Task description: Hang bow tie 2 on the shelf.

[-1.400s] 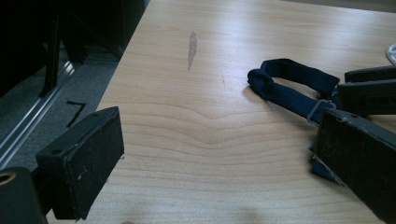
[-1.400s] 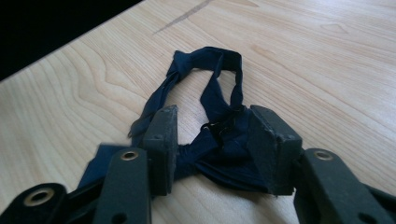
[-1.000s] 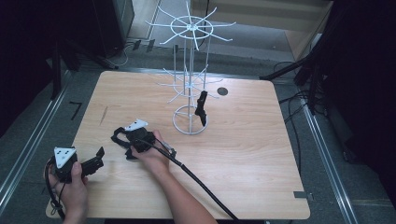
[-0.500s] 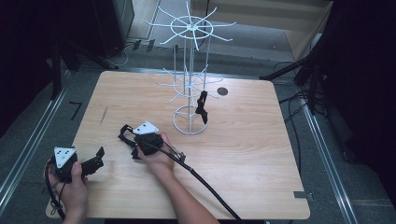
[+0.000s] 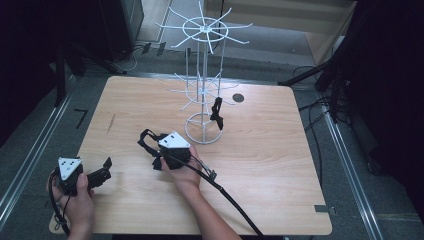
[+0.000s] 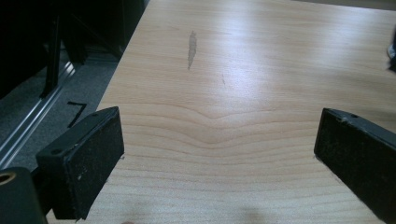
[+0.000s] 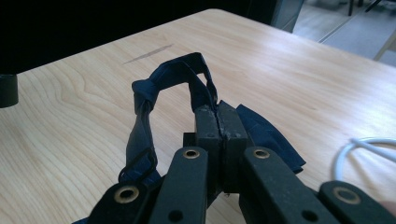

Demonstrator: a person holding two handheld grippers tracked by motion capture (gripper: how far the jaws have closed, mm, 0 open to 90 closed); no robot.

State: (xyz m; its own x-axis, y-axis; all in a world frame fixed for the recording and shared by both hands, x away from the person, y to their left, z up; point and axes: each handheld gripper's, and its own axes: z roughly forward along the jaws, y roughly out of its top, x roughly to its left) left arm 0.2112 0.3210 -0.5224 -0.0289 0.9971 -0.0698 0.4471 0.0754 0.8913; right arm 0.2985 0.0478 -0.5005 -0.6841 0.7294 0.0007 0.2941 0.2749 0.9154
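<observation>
Black tongs point(image 5: 150, 150) with flat pads, brass rivets, a grey triangular top plate point(image 5: 173, 140), black cable point(image 5: 227, 197); bare forearms.

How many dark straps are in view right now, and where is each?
2. One strap is pinched in the shut right gripper above the table. The other strap hangs on the white wire rack, low on its right side. None seems hidden.

Navy bow tie point(image 7: 154, 88); white rack point(image 5: 204, 80)
</observation>
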